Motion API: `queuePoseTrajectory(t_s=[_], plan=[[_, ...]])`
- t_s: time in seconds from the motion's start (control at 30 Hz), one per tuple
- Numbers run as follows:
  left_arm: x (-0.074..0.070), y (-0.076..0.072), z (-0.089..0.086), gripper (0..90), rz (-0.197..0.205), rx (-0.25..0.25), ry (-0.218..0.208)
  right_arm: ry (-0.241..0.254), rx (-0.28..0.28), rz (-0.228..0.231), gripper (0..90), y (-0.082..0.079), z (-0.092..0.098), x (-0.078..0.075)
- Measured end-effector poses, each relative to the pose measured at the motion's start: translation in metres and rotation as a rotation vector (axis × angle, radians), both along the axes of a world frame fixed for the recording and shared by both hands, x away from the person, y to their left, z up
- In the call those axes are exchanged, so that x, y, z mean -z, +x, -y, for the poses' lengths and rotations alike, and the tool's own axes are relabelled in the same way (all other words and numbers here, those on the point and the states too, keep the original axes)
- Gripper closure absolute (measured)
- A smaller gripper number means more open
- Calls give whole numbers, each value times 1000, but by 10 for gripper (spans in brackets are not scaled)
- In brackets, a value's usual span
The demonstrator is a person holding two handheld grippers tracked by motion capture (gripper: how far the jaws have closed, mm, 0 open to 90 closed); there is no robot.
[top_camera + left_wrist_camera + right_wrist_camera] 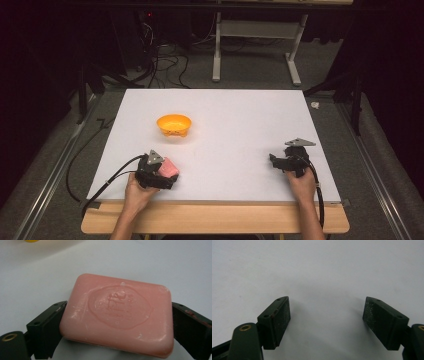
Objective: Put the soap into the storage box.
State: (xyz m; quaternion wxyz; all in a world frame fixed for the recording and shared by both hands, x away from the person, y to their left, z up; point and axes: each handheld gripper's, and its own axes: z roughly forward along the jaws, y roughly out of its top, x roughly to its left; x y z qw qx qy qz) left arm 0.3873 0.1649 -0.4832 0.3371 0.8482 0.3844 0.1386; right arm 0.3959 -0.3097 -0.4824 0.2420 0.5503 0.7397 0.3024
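Note:
A pink bar of soap [117,315], stamped with an oval emblem, lies flat on the white table top [240,115] near the front left. My left gripper [169,172] is shut on it. One black pad [50,327] presses its left side and the other pad [187,332] its right. In the high view the soap [169,167] shows pink at that gripper's tip. An orange bowl [174,124] stands farther back, left of centre. My right gripper [327,315] rests open near the front right, with bare table between its pads; in the high view the right gripper [274,161] points left.
A wooden strip [215,217] runs along the table's front edge. Cables [107,180] trail off the left front corner. A white stand [255,45] and loose cables sit on the floor beyond the table. A sliver of the orange bowl [31,240] shows in the left gripper view.

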Motion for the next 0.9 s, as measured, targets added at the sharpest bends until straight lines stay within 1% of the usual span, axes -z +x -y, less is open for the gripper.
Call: queuePoseTrajectory(t_s=[0.1,0.2,0.37,0.67,0.8,0.9], plan=[[-1,-1,-1,104,7,5,5,-1,1,1,226,0,0,0],[-1,-3,0,131,12,6,1,-1,1,1,226,0,0,0],[-1,-3,0,135,7,5,3,-1,1,0,226,0,0,0],[-3,-3,-1,137,16,-7,5,-1,1,0,226,0,0,0],[-6,-4,-3,138,21,-7,-12,-1,1,0,226,0,0,0],[-11,-6,-6,138,32,-19,-30,-1,1,1,226,0,0,0]])
